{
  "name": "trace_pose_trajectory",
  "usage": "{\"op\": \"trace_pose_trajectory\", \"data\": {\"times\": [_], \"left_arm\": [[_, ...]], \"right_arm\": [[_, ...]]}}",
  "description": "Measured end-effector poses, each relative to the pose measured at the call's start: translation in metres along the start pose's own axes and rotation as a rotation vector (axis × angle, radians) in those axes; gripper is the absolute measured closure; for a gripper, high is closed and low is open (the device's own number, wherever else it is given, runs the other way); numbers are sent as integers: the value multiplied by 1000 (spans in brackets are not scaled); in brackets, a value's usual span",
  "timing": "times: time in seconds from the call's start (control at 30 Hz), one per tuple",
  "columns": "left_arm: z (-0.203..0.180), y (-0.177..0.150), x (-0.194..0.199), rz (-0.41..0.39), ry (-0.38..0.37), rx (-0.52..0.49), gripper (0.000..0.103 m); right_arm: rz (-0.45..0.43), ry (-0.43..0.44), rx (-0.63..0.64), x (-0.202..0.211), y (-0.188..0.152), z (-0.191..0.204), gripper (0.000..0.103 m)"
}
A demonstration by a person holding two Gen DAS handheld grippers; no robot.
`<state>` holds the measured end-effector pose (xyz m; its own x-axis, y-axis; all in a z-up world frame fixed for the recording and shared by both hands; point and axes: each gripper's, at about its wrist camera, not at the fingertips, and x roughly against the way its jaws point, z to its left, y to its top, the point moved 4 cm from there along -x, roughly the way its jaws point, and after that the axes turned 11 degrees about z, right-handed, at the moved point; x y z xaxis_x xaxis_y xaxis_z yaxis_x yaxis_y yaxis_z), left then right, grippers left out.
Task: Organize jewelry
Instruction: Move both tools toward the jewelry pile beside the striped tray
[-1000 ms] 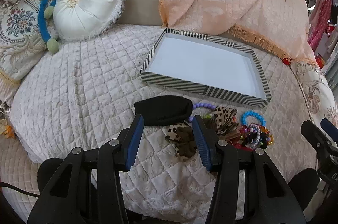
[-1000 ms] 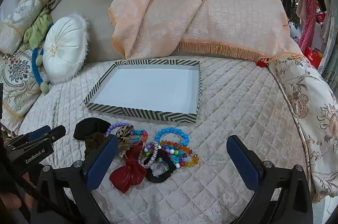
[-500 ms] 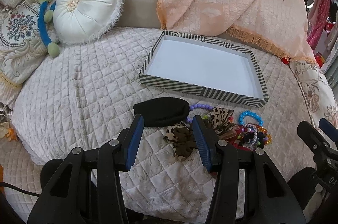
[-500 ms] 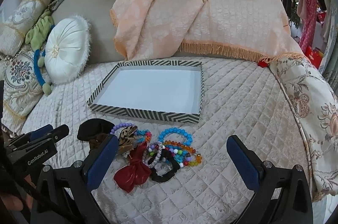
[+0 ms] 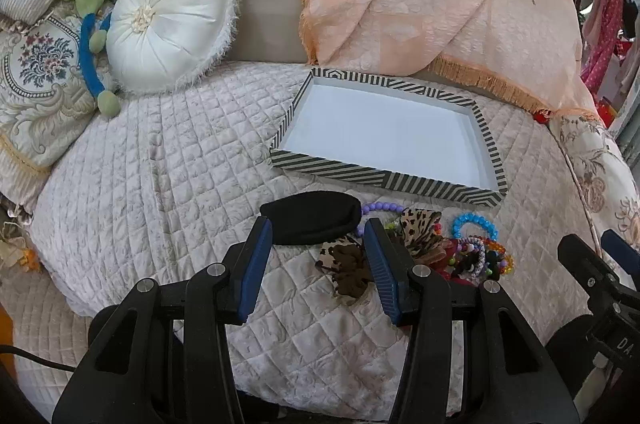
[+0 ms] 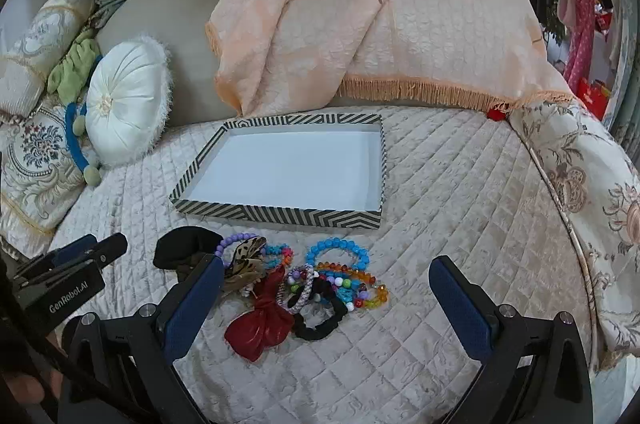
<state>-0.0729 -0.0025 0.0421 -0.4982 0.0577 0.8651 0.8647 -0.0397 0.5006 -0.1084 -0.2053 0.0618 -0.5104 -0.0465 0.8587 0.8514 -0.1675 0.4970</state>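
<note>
We see almost no change from a second ago: both tongs, left tongs (image 5: 318, 230) and right tongs (image 6: 326, 274), hang apart, empty. Jewelry pile (image 6: 320, 272) sits lower centre on the bed (image 6: 440, 184), tray (image 6: 280, 214) bare; sorting unstarted.

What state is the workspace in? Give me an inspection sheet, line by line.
Surface: quilted cream bedspread.
Job's things: striped tray, empty; pile of bead bracelets, red bow and black scrunchie lying before it.
Clutter: round white cushion, peach throw.
Grippers: left gripper open above the black scrunchie; right gripper open wide over the pile.
Cables: black cable at lower left of the left view.
Surroundings: hanging clothes at right.
</note>
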Motion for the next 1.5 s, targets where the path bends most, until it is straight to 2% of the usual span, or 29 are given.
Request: {"op": "trace_pose_trajectory", "data": {"times": [0.57,1.5], "left_arm": [[1,-5,10,-18,41,-6,55],[2,-9,7,-1,36,2,55]], "right_arm": [[-11,-1,33,10,-7,12,1],[19,-2,51,3,-12,21,1]]}}
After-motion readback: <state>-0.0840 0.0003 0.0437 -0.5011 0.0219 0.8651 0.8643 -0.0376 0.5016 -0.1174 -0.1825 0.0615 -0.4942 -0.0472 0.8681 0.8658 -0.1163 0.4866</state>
